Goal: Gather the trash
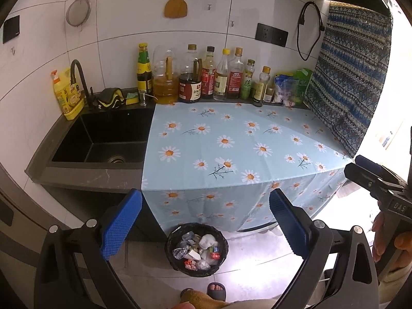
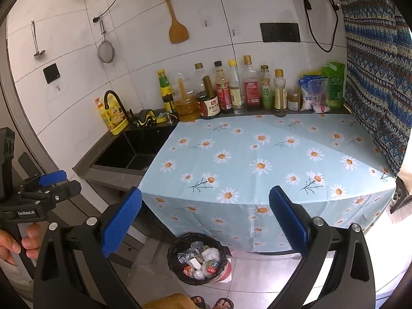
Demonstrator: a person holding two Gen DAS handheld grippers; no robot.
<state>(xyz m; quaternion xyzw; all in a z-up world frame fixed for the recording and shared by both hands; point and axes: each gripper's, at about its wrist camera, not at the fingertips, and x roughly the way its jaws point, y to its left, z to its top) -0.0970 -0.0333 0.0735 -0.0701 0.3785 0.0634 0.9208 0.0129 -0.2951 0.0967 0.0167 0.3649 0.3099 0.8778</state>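
A black trash bin (image 1: 197, 249) stands on the floor in front of the counter, filled with crumpled wrappers and paper (image 1: 198, 247); it also shows in the right wrist view (image 2: 197, 258). My left gripper (image 1: 206, 224) is open and empty, held above the bin. My right gripper (image 2: 206, 224) is open and empty, also above the bin. The right gripper shows at the right edge of the left wrist view (image 1: 370, 177). The left gripper shows at the left edge of the right wrist view (image 2: 51, 182). The daisy-print cloth (image 1: 231, 149) covers the counter, with no loose trash on it.
A black sink (image 1: 103, 139) is left of the cloth. Several sauce and oil bottles (image 1: 206, 77) line the back wall, with snack bags (image 1: 291, 87) at the right. A patterned blue cloth (image 1: 347, 77) hangs at the right. The person's sandalled feet (image 2: 211, 302) stand by the bin.
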